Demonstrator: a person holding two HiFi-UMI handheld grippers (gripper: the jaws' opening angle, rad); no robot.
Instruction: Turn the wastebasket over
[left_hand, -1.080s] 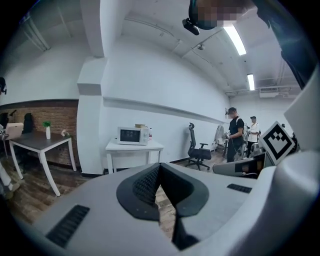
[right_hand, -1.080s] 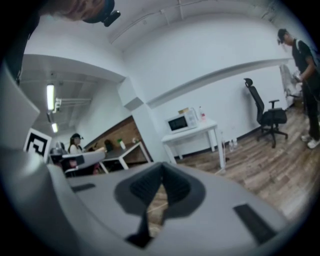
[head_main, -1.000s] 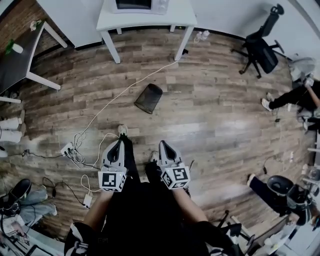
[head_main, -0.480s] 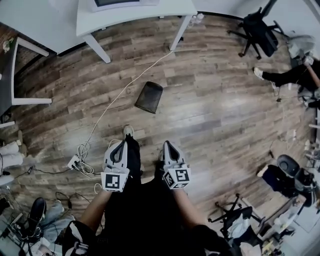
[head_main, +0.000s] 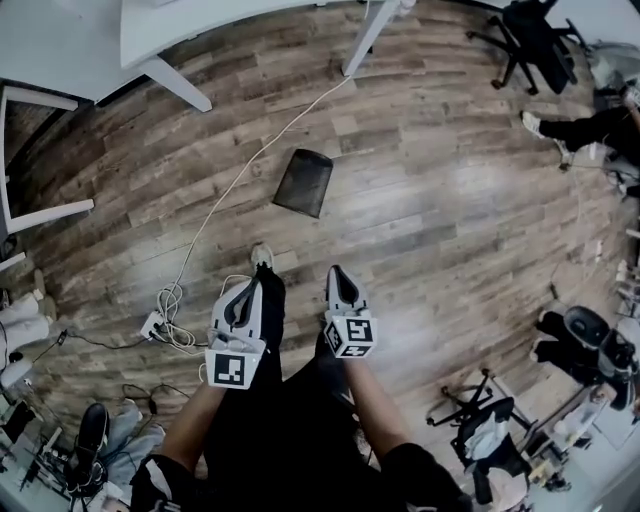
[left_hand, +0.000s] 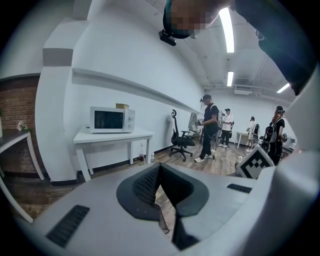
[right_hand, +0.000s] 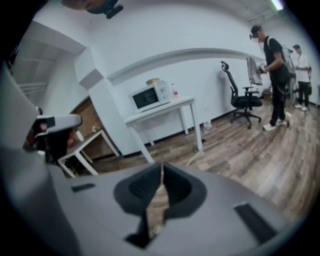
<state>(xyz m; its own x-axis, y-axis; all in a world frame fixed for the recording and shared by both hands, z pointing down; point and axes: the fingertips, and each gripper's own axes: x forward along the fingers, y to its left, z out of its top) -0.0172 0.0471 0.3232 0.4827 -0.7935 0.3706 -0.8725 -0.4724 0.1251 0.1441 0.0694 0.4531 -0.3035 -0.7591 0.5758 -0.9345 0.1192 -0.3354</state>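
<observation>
Left hand-held gripper (head_main: 243, 290) and right hand-held gripper (head_main: 340, 275) are both pressed together, empty. Your wastebasket (head_main: 304, 182) sits on the floor (head_main: 430, 230) at 12 o'clock, well apart and untouched, so the whole flip's left.

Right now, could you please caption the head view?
Left tongs and right tongs, both shut, short of the black mesh wastebasket on the wood-plank floor.

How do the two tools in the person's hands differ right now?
The left tool sits beside the person's shoe; the right tool is over bare floorboards. The right tool is held slightly further forward than the left tool. Both are shut, empty, aimed towards the wastebasket.
</observation>
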